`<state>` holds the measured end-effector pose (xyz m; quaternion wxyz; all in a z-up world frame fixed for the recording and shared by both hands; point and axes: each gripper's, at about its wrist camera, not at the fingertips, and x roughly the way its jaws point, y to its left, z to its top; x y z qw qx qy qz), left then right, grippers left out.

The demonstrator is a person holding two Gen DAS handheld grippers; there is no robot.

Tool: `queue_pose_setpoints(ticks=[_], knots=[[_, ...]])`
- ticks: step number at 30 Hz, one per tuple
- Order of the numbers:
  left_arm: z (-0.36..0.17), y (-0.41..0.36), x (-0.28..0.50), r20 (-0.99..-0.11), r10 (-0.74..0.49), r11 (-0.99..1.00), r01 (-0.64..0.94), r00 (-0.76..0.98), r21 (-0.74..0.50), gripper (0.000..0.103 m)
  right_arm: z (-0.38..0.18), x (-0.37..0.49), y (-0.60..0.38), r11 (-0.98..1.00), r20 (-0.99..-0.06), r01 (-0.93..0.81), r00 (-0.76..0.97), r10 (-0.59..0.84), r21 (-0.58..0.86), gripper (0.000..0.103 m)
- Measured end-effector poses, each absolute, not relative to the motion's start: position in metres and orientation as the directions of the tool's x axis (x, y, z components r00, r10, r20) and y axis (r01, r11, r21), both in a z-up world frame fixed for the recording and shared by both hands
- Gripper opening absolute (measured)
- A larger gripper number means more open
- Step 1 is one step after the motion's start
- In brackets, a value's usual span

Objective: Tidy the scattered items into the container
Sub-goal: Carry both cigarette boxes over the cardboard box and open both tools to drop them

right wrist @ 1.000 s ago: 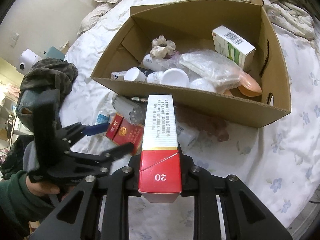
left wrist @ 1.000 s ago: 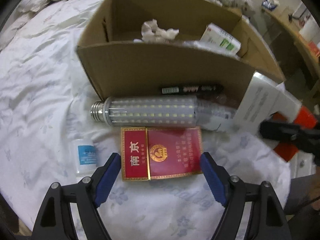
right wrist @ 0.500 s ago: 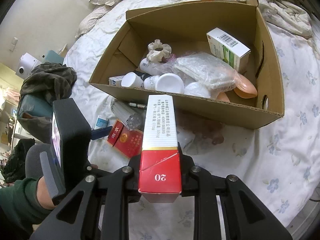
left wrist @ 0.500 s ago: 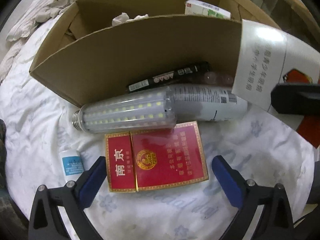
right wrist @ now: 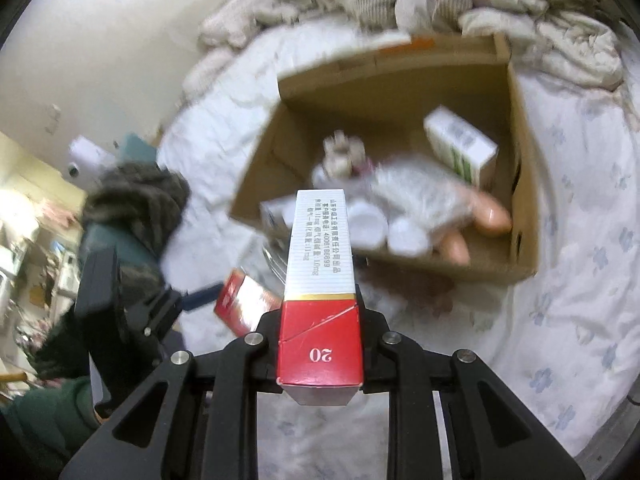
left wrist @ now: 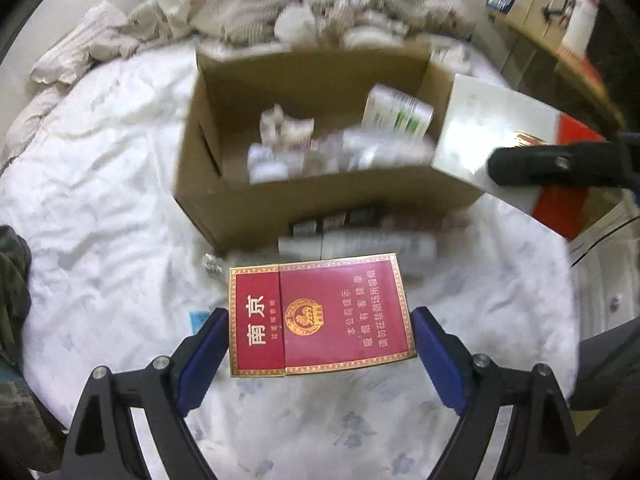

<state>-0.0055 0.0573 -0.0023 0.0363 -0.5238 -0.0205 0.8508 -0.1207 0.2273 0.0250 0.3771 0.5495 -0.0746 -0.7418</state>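
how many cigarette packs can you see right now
2. The dark red pack sits between the left tool's closing jaws; the red-and-white pack is clamped in the right tool. Others may be hidden.

The bed (left wrist: pixel 100 184) is spread with a white sheet printed with pale blue flowers, and a heap of rumpled bedding (right wrist: pixel 500 8) is piled along its far side. An open cardboard box (left wrist: pixel 320 204) sits directly on the sheet, and just in front of its near wall lie a black marker (left wrist: pixel 340 218) and, beside that, a white cylindrical bottle (left wrist: pixel 360 246) on its side, both blurred. A screw base of an LED bulb (left wrist: pixel 212 264) shows near the box's front corner, and a small item with a blue label (left wrist: pixel 199 317) lies nearby on the sheet.
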Motion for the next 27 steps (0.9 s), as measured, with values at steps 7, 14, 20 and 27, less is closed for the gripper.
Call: queue_pose_setpoints(ticks=[7, 14, 20, 27], knots=[[0.056, 0.04, -0.049, -0.804, 0.048, -0.998, -0.001, -0.593, -0.058, 0.089, 0.041, -0.159, 0.255, -0.74, -0.713, 0.368, -0.237, -0.66, 0.563, 0.025], [0.039, 0.033, -0.124, -0.814, -0.046, -0.997, 0.075, -0.579, 0.003, 0.089, 0.014, -0.19, 0.241, -0.767, -0.742, 0.289, -0.215, -0.635, 0.573, 0.025], [0.009, 0.034, -0.156, -0.846, -0.09, -0.994, 0.104, -0.525, 0.041, 0.09, -0.009, -0.203, 0.219, -0.768, -0.763, 0.272, -0.146, -0.629, 0.58, 0.025], [-0.023, 0.039, -0.173, -0.879, -0.108, -0.993, 0.097, -0.465, 0.07, 0.09, -0.034, -0.207, 0.197, -0.774, -0.79, 0.267, -0.067, -0.609, 0.574, 0.025]])
